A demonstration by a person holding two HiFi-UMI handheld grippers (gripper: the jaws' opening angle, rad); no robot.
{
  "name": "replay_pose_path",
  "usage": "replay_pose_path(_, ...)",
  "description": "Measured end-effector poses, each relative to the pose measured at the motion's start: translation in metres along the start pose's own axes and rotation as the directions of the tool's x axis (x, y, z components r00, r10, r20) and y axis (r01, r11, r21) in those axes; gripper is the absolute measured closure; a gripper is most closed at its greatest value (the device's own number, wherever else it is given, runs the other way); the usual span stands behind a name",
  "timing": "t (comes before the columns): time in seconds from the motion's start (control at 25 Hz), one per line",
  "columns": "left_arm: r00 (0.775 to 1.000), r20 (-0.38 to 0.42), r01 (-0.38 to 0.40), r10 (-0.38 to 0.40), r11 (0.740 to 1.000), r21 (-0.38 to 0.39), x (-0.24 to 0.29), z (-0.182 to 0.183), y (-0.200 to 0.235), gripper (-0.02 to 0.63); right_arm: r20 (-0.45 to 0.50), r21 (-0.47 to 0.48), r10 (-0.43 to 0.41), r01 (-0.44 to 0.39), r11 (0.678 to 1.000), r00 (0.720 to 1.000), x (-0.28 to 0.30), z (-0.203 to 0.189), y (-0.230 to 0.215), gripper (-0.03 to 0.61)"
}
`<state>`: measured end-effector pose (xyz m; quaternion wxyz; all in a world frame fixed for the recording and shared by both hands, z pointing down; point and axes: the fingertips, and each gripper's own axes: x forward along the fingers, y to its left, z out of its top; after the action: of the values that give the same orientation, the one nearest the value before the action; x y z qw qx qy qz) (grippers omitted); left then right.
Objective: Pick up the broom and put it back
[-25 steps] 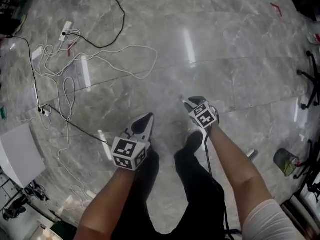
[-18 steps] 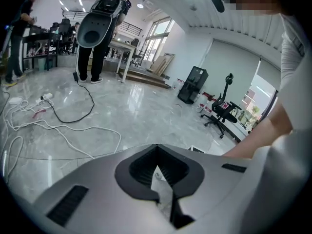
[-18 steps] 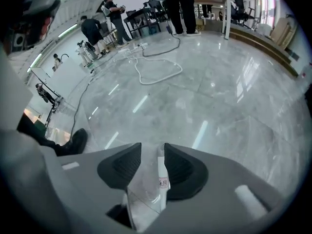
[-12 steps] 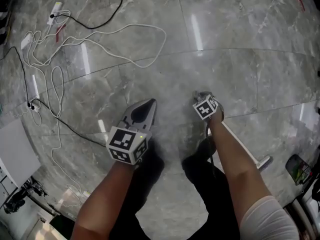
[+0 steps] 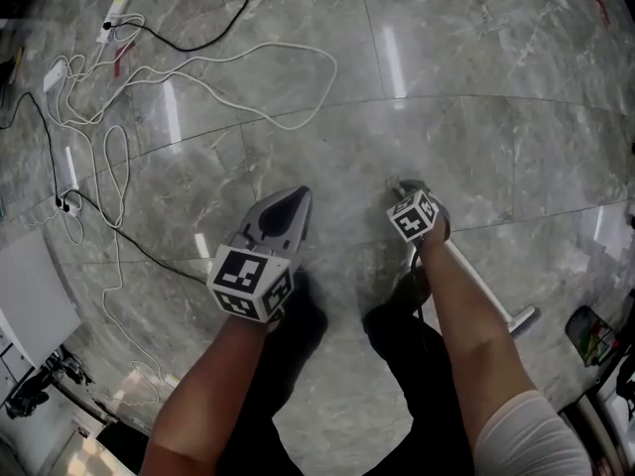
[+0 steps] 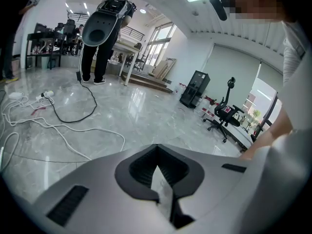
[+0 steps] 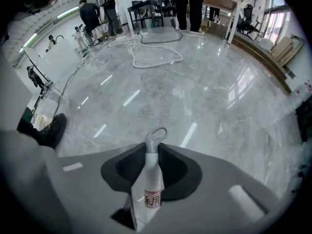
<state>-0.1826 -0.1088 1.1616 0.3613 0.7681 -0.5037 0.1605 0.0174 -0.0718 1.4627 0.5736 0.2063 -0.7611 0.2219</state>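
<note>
1. The person's dark trousers [image 5: 397, 365] and both forearms fill the bottom of the head view, above the grey marble floor [image 5: 476, 117].
2. The right gripper [image 5: 406, 188] points steeply down at the floor. Its fingers have just been closing and now clamp the top end of the broom [image 5: 478, 286]. In the right gripper view the white handle fills the gap between them. Its grey hanging loop [image 7: 157, 133] sticks out past the tips, and a small label is on the handle nearer the camera.
3. From those fingers the broom's handle slants back under the right forearm to a grey fitting at the lower right of the head view. Its brush end is not in view.
4. The left gripper [image 5: 292, 208] is just beside the right one, angled down less steeply. Its fingers meet at the tips and hold nothing.
5. Farther out on the floor lie a looping white cable [image 5: 248, 58] and a black cable [image 5: 198, 43], running to a power strip [image 5: 111, 13].
6. Farthest off, the left gripper view shows an office chair [image 6: 225, 112] by the windows.
</note>
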Motion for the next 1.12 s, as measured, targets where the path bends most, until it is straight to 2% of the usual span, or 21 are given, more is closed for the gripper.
replay_pose_path(0.2, 1.000, 0.028, 0.013, -0.013, 1.000, -0.001, -0.049, 0.066, -0.046, 0.609, 0.152, -0.005, 0.004, -0.003, 1.000, 0.988, -0.133, 0.046, 0.011, 0.494)
replay_pose_path(0.44, 0.996, 0.077, 0.041, -0.043, 0.999, 0.031, -0.133, 0.176, -0.123, 0.609, 0.332, -0.004, -0.018, 0.020, 1.000, 0.943, -0.340, 0.092, 0.020, 0.495)
replay_pose_path(0.72, 0.989, 0.126, 0.066, -0.077, 0.994, 0.090, -0.223, 0.287, -0.210, 0.609, 0.493, 0.018, -0.058, 0.057, 0.998, 0.868, -0.552, 0.112, 0.035, 0.495)
replay_pose_path(0.96, 0.985, 0.140, 0.085, -0.105, 0.986, 0.143, -0.282, 0.343, -0.275, 0.609, 0.600, 0.060, -0.110, 0.093, 0.994, 0.792, -0.685, 0.125, 0.044, 0.495)
replay_pose_path(1.12, 0.980, 0.164, 0.083, -0.110, 0.983, 0.162, -0.315, 0.377, -0.305, 0.609, 0.664, 0.099, -0.152, 0.116, 0.988, 0.732, -0.760, 0.137, 0.045, 0.495)
